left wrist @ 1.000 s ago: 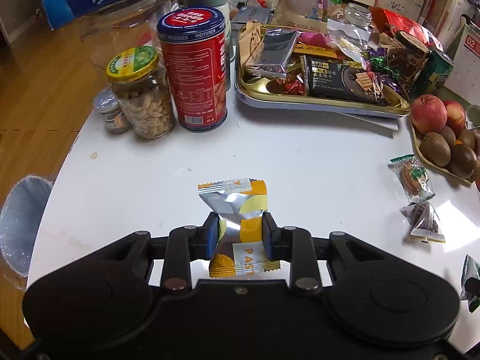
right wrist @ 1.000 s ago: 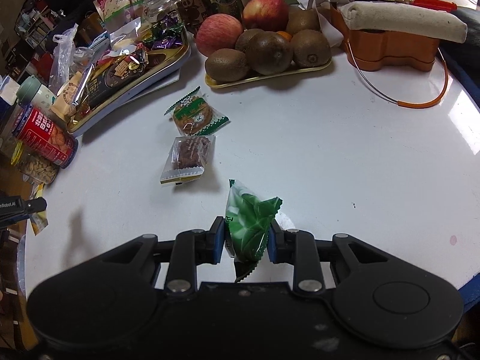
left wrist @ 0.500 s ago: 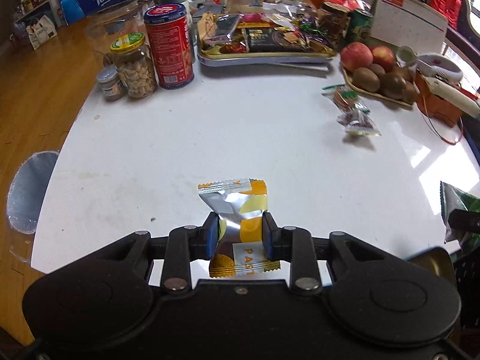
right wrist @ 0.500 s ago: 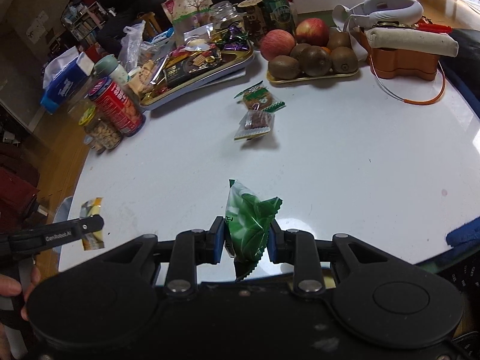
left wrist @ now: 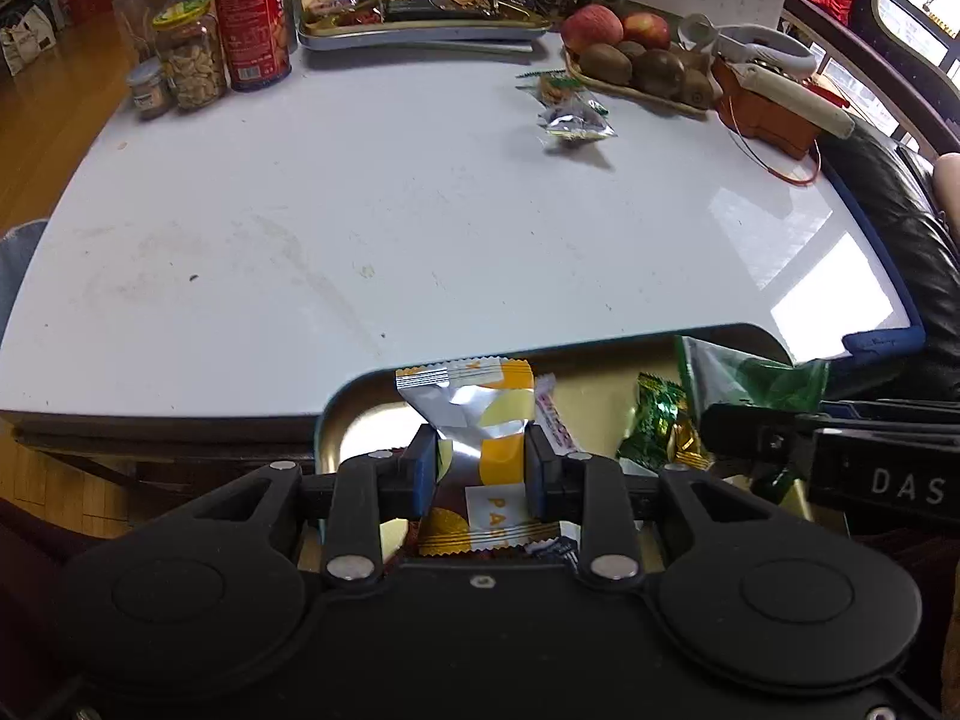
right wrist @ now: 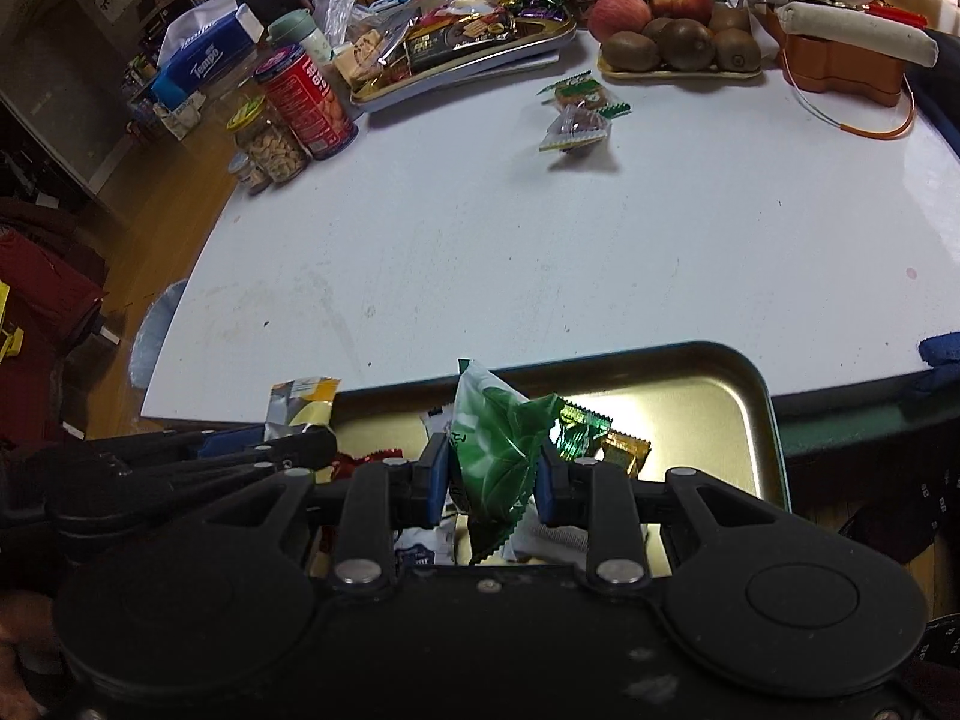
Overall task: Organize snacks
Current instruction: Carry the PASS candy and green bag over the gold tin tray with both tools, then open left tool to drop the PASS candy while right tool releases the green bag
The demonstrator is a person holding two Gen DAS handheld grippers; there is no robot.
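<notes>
My left gripper (left wrist: 479, 468) is shut on a yellow and silver snack packet (left wrist: 474, 414) and holds it over a gold metal tray (left wrist: 360, 402) below the table's near edge. My right gripper (right wrist: 492, 474) is shut on a green snack packet (right wrist: 498, 438) over the same tray (right wrist: 720, 408). The tray holds several wrapped snacks, among them a green and gold candy (left wrist: 657, 420). Each gripper shows in the other's view: the right one (left wrist: 780, 438), the left one (right wrist: 270, 450). Two loose snack packets (right wrist: 576, 120) lie far out on the white table (right wrist: 540, 252).
At the far side stand a second tray of snacks (left wrist: 420, 30), a red can (left wrist: 252, 18), a nut jar (left wrist: 189, 60), a fruit tray with apples and kiwis (left wrist: 636, 60) and an orange container (left wrist: 768, 114). A black chair (left wrist: 900, 210) is on the right.
Both grippers have pulled back from over the table, each still holding its packet. They now hang over the gold tray at the near edge, which was not in view before.
</notes>
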